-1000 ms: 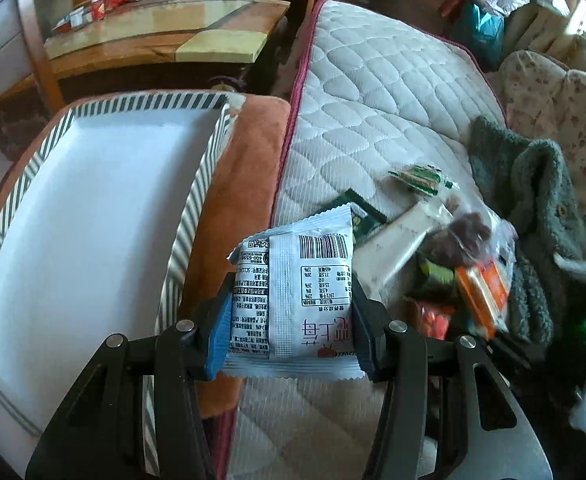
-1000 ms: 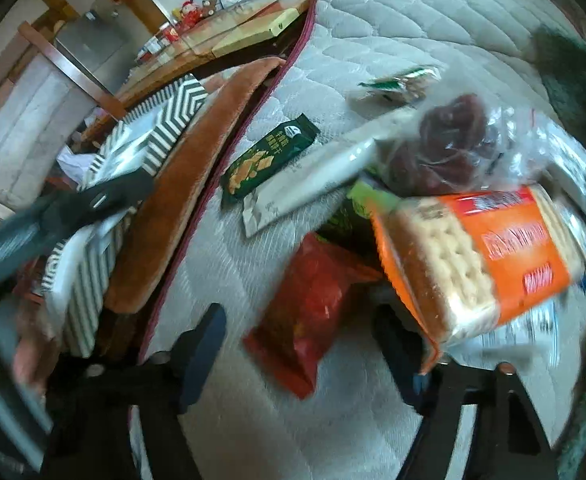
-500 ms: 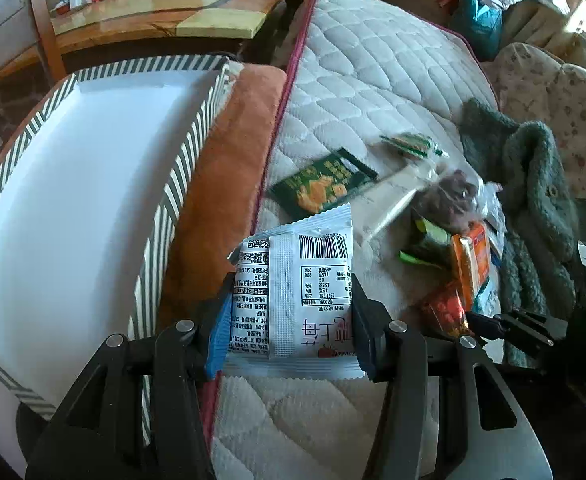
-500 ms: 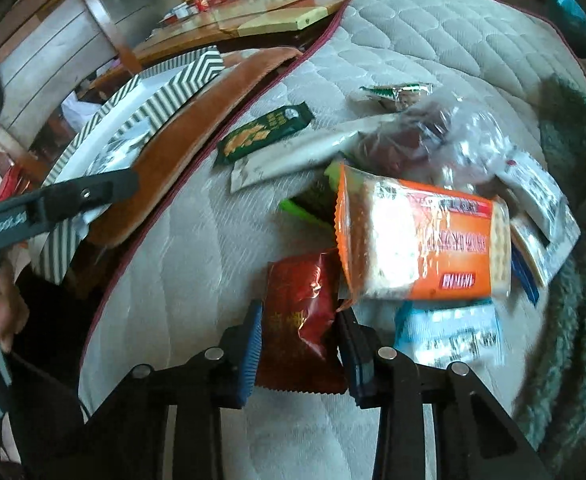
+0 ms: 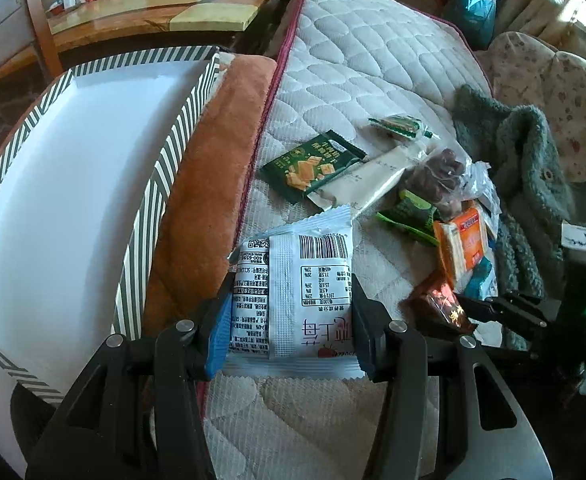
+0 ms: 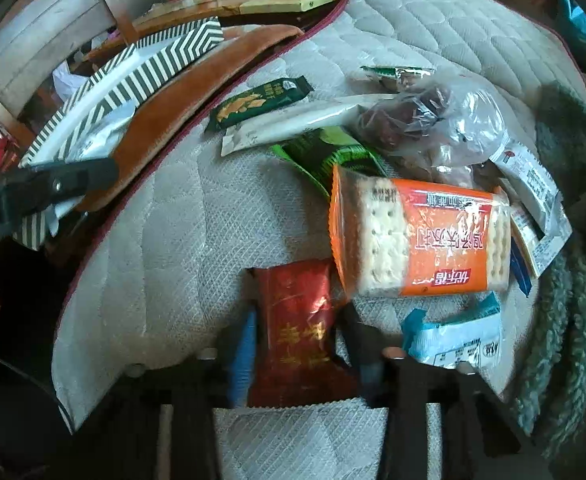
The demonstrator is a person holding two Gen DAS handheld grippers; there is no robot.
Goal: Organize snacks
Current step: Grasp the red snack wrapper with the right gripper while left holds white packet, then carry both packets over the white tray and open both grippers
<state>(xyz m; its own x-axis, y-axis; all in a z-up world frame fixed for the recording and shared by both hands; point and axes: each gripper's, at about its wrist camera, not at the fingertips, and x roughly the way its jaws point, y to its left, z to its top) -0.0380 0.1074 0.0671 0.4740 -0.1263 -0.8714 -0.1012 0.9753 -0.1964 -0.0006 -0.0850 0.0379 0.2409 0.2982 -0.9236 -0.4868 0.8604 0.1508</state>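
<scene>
My left gripper is shut on a white snack packet with a barcode, held above the mattress edge beside the striped white box. My right gripper is shut on a red snack packet at the near edge of the snack pile; the same packet shows in the left wrist view. The pile holds an orange cracker pack, a dark green packet, a long white packet, a bag of dark red fruit and a light blue packet.
The snacks lie on a quilted mattress with a brown cushion along its left edge. A grey-green fleece garment lies to the right. A wooden table stands behind the box.
My right gripper has closed around the red packet and lifted its near end. My left gripper, still holding the white packet, has drawn back and sideways, so more of the pile shows.
</scene>
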